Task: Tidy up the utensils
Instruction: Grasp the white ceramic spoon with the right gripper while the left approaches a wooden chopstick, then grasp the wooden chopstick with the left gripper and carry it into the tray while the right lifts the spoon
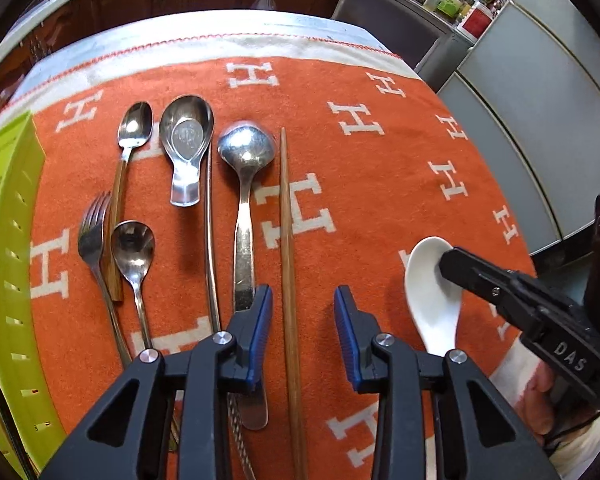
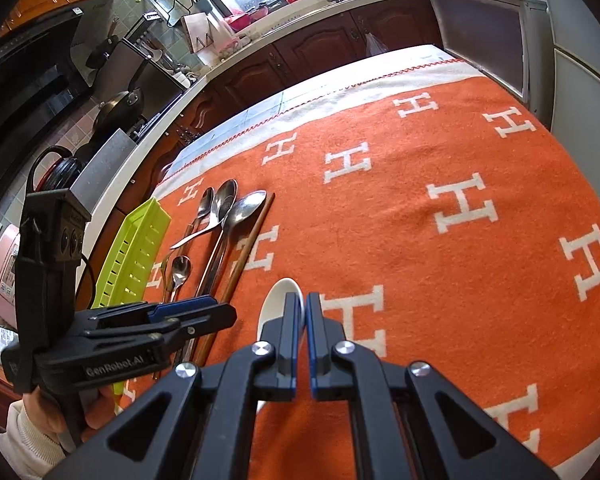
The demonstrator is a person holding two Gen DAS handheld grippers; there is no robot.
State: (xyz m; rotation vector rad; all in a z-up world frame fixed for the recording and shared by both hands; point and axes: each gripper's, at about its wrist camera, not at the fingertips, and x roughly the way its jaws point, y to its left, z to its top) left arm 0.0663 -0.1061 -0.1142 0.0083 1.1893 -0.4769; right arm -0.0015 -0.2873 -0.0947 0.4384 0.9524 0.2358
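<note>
Left fingers apart, straddling wooden chopstick without touching it. Right fingers together over white spoon on orange cloth. Metal spoons and fork in row beside green tray.

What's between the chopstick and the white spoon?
Only bare orange cloth between the chopstick and white spoon; one left-tong finger hangs over that stretch. Left wrist view.
</note>
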